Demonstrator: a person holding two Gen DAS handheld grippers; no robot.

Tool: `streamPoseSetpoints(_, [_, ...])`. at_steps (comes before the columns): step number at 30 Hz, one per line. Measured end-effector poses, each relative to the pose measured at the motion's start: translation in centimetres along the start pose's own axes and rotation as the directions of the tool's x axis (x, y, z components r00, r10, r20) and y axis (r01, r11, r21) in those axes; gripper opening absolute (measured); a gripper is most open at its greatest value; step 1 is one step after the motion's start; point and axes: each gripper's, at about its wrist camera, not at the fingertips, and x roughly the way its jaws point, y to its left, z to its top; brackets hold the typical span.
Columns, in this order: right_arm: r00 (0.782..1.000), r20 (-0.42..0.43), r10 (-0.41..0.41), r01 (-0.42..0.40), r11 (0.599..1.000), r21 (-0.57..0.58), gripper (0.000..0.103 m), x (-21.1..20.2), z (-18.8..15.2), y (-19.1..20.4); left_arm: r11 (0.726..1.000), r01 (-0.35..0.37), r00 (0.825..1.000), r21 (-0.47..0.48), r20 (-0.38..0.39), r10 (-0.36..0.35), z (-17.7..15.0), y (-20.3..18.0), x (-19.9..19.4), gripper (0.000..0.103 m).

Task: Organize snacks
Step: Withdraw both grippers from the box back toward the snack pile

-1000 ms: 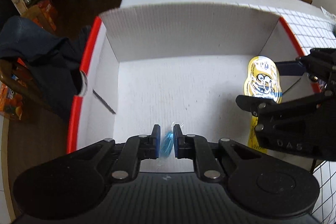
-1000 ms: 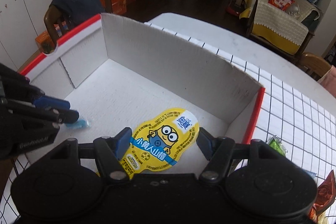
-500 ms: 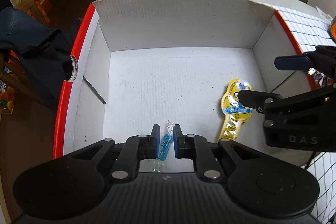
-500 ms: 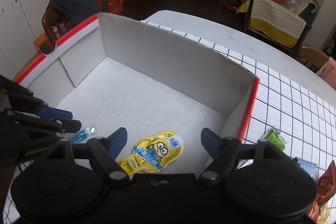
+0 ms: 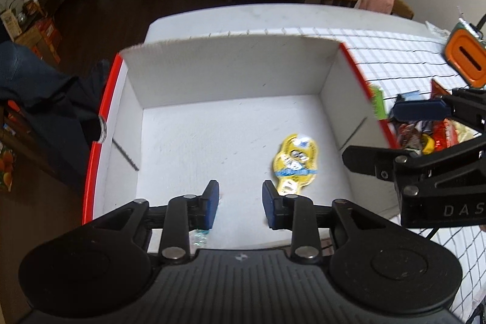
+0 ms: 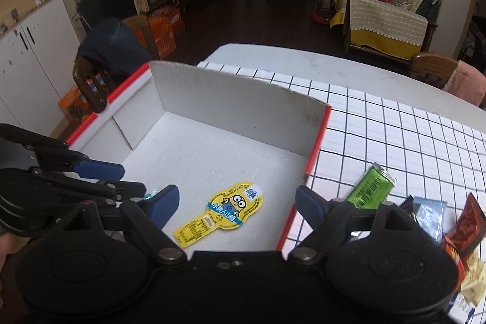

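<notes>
A white cardboard box with red edges [image 5: 331,99] [image 6: 231,108] stands open on the table. A yellow Minion snack packet [image 5: 296,164] [image 6: 226,210] lies flat on its floor. A small blue wrapped candy [image 5: 199,236] [image 6: 152,192] lies on the box floor under my left gripper's left finger. My left gripper [image 5: 240,204] is open and empty above the near part of the box. My right gripper [image 6: 235,204] is open and empty above the box's right edge; it shows in the left wrist view [image 5: 404,135] too.
Loose snacks lie on the checked tablecloth right of the box: a green packet [image 6: 369,190], a pale blue packet [image 6: 428,216], red packets [image 6: 466,225] [image 5: 440,132]. An orange device [image 5: 464,55] sits far right. A chair with dark clothing [image 6: 112,50] stands left of the table.
My left gripper opened and let go of the blue candy, which now lies in the box. Both grippers rose and drew back; the Minion packet stays on the box floor.
</notes>
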Motion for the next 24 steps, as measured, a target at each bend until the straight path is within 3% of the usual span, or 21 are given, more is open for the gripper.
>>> streamPoseSetpoints(4, [1.0,0.028,0.004,-0.005,1.0,0.025,0.087,-2.0,-0.7,-0.7,1.0,0.013,0.999,0.021,0.044,-0.014,0.0,-1.3,-1.8,0.051])
streamPoseSetpoints(14, [0.992,0.124,0.013,-0.023,0.997,0.078,0.096,-7.3,-2.5,-3.2,0.999,0.014,0.991,0.051,0.13,-0.021,0.0,-5.1,-5.5,0.064])
streamPoseSetpoints(19, [0.988,0.145,0.046,-0.06,0.993,0.098,0.099,-9.3,-3.5,-5.0,0.998,0.013,0.987,0.064,0.161,-0.023,-0.2,-7.8,-6.6,0.075])
streamPoseSetpoints(24, [0.986,0.16,0.05,-0.067,0.992,0.104,0.103,-11.2,-5.1,-7.1,0.997,0.021,0.983,0.074,0.179,-0.034,-0.4,-10.6,-6.9,0.079])
